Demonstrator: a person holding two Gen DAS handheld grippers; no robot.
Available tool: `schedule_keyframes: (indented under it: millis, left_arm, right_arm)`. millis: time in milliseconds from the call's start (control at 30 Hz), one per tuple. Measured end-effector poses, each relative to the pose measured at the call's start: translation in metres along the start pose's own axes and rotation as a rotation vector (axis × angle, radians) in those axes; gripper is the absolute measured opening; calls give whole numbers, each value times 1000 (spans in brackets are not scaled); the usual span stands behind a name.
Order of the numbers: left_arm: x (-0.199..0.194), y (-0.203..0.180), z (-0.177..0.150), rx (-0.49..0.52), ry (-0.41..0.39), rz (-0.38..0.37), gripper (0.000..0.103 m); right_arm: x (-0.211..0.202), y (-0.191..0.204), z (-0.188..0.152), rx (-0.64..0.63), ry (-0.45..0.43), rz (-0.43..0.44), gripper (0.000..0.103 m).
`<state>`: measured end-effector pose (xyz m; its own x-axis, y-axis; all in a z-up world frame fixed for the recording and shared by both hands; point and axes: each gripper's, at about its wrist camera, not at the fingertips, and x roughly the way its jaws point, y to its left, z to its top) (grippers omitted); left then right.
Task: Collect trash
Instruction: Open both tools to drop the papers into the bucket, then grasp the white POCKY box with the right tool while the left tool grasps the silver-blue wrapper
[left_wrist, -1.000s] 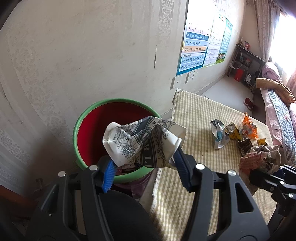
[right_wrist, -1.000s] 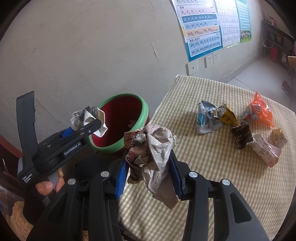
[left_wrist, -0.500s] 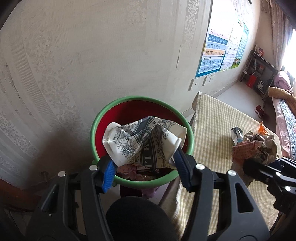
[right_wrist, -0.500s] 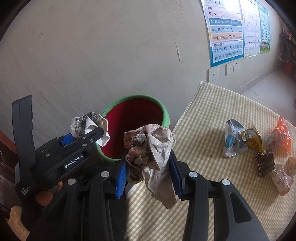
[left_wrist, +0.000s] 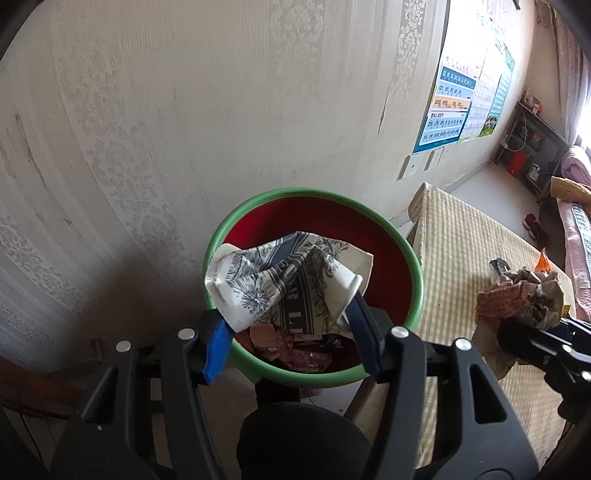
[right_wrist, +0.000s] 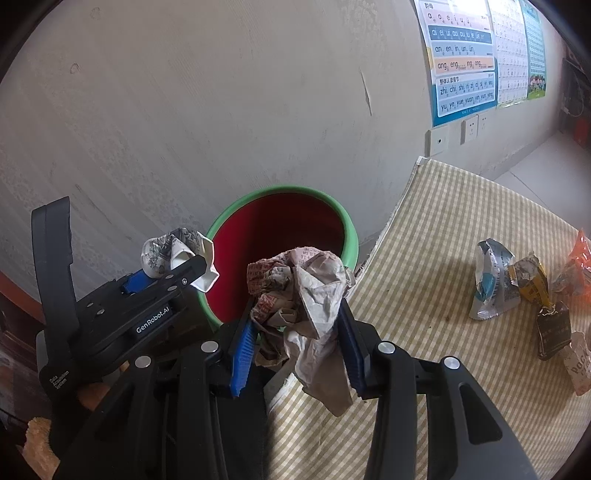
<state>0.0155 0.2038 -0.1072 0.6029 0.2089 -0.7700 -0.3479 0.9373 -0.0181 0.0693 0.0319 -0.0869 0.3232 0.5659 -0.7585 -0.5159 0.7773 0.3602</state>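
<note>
A red bin with a green rim (left_wrist: 406, 247) (right_wrist: 347, 229) stands by the wall at the table's end, with pink scraps (left_wrist: 295, 350) inside. My left gripper (left_wrist: 291, 339) is shut on a crumpled white and blue patterned paper (left_wrist: 284, 284) right over the bin's mouth; it also shows in the right wrist view (right_wrist: 177, 251). My right gripper (right_wrist: 299, 350) is shut on a crumpled brown and pink newspaper wad (right_wrist: 303, 291) at the bin's near rim, beside the table edge; the wad shows in the left wrist view (left_wrist: 521, 295).
A checked yellow tablecloth (right_wrist: 443, 258) covers the table right of the bin. Several wrappers lie on it, among them a silver-blue one (right_wrist: 487, 284), a yellow one (right_wrist: 532, 284) and an orange one (right_wrist: 580, 266). The wall (left_wrist: 221, 110) is close behind the bin.
Both grippers have moved left toward the bin with their wads held. The left one has come from the bin's near edge to over its opening.
</note>
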Motion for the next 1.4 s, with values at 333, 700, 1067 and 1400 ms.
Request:
schedule_keyframes:
  millis: [333,700,1067,1400]
  left_arm:
    - [19,4,12,-6,16,15,55]
    - [42,22,19,-80,64,26,55]
    - [30,20,12,-124,30,40,73]
    - [8,-23,-20,-34,37,-84,74]
  right_arm:
    - [19,3,11,14,35,34,42]
    - [48,17,35,-13,57,32,44]
    - [24,2,34,47,-42,83,61]
    - [-43,-120,-27,59,-36,-290,66]
